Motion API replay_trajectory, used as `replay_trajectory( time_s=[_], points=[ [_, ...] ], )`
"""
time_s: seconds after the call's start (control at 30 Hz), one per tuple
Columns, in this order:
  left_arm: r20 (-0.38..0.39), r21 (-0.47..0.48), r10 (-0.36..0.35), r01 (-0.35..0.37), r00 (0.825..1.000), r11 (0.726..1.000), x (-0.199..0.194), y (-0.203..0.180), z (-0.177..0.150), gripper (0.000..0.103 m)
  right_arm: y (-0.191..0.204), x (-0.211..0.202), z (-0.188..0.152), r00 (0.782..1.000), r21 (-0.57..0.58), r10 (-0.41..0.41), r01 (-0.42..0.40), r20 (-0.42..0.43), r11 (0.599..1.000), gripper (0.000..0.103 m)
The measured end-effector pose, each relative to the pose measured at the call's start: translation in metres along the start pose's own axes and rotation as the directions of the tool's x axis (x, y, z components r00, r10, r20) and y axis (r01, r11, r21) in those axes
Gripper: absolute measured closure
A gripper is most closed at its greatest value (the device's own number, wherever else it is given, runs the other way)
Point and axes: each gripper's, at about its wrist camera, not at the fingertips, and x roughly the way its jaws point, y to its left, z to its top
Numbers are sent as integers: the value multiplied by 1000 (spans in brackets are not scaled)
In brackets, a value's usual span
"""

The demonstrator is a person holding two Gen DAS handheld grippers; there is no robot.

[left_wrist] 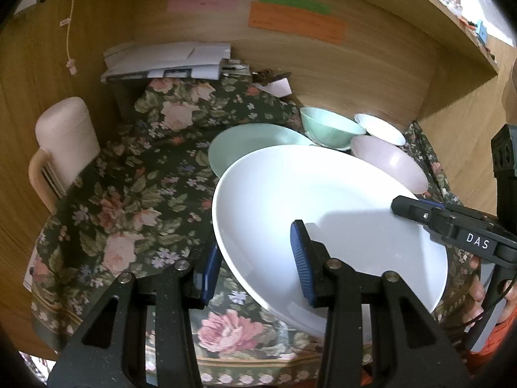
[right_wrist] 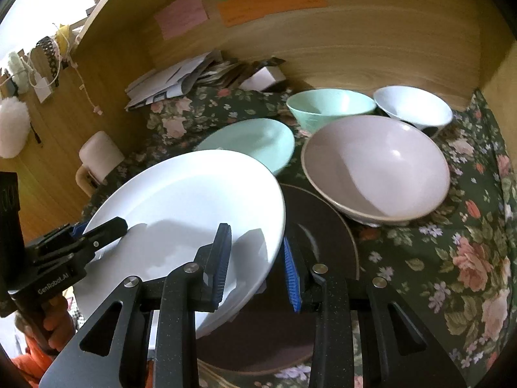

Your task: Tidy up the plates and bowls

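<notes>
We hold the large white plate (left_wrist: 323,213) between our two grippers, tilted and raised off the floral tablecloth (left_wrist: 129,200). Our left gripper (left_wrist: 255,258) straddles the plate's near-left rim: one blue pad (left_wrist: 300,258) lies on the upper face, the other sits under the edge, so the jaws are clamped on the plate. Our right gripper (right_wrist: 258,265) does the same on the opposite rim, one blue pad (right_wrist: 223,258) over the plate's face and the other just outside and below the edge, jaws closed on the plate.

Under the right gripper's jaws, below the raised plate, a dark brown plate (right_wrist: 323,236) lies flat on the cloth. Ahead of the right jaws and slightly to their right stands the pink bowl (right_wrist: 378,168), near the brown plate's far edge. Beyond it stand the mint-green bowl (right_wrist: 329,106) and the white bowl (right_wrist: 413,106), side by side. Ahead of the left gripper's jaws, past the white plate's far rim, a mint-green plate (left_wrist: 248,142) rests on the cloth, partly hidden by the white plate.

Far to the left of the left jaws stands a pale pink appliance (left_wrist: 64,142). A stack of papers (left_wrist: 168,61) lies at the back against the wooden wall (left_wrist: 339,74), which carries coloured paper notes (left_wrist: 294,19).
</notes>
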Motion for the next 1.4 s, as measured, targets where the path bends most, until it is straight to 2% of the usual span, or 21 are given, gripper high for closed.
replay_trajectory(
  time_s=[0.4,0.87,1.17,1.4],
  points=[
    [-48,16,-26,27,998,1000,19,-24,-16,61,-26,2,-16,999,50,-31,33,-35,998,75],
    [-105,14,-33,35,994,999,47,-31,-23,61,-42,16,-22,997,88,-28,34,-72,996,75],
    [-136,27,-12,16,991,1000,58,-31,-26,62,-44,17,-19,997,74,-40,45,-70,996,75],
    [-138,19,-24,27,990,999,61,-30,-27,62,-43,12,-19,996,49,-45,48,-79,998,75]
  ],
)
